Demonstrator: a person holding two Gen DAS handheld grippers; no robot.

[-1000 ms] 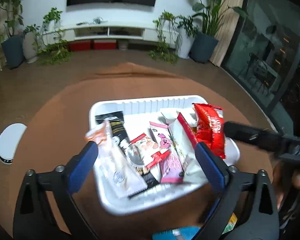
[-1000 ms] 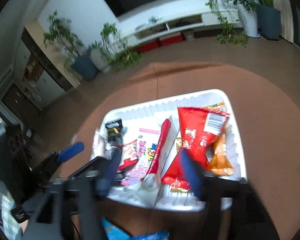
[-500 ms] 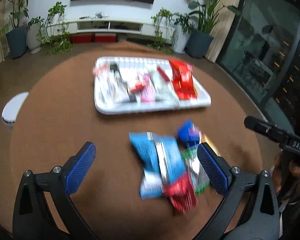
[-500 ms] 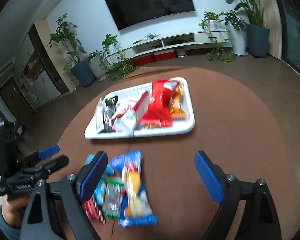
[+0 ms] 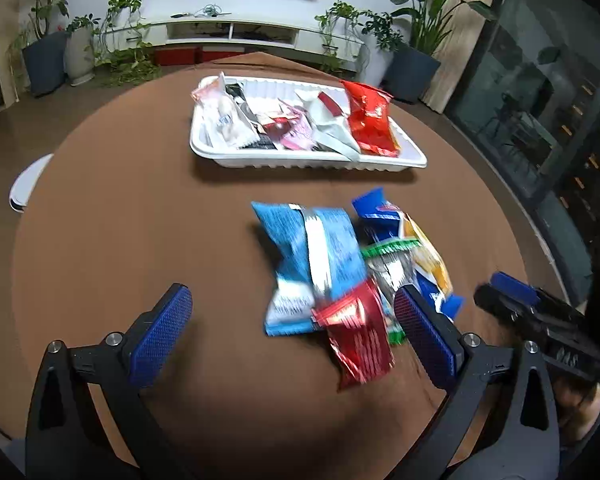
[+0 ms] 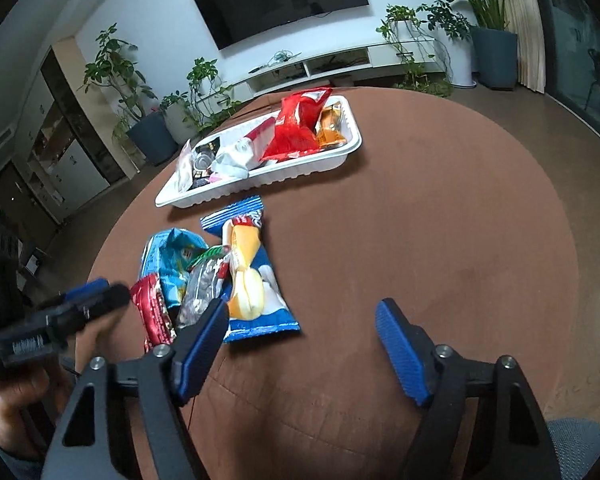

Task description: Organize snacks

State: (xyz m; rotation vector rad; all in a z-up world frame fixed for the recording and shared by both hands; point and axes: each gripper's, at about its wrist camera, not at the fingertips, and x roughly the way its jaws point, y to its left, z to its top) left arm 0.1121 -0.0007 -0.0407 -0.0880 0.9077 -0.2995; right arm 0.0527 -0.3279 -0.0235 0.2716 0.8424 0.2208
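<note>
In the left wrist view, the left tool (image 5: pixel 288 330) is seen wide open and empty at the bottom of the frame. A white tray (image 5: pixel 300 160) with snacks is placed in the upper centre of the brown bench (image 5: pixel 140 220), and a loose snack pile (image 5: pixel 340 272) lies right of centre.

In the right wrist view, the right tool (image 6: pixel 300 338) is also held wide open and empty; the pile (image 6: pixel 220 276) is seen at centre left, the tray (image 6: pixel 260 184) above it.

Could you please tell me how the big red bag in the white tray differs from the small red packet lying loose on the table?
The big red bag lies in the white tray, leaning on other snacks; the small red packet lies on the brown table at the near end of the loose pile. The bag looks larger and matte, the packet shiny foil. Both are red, sealed snacks.
</note>
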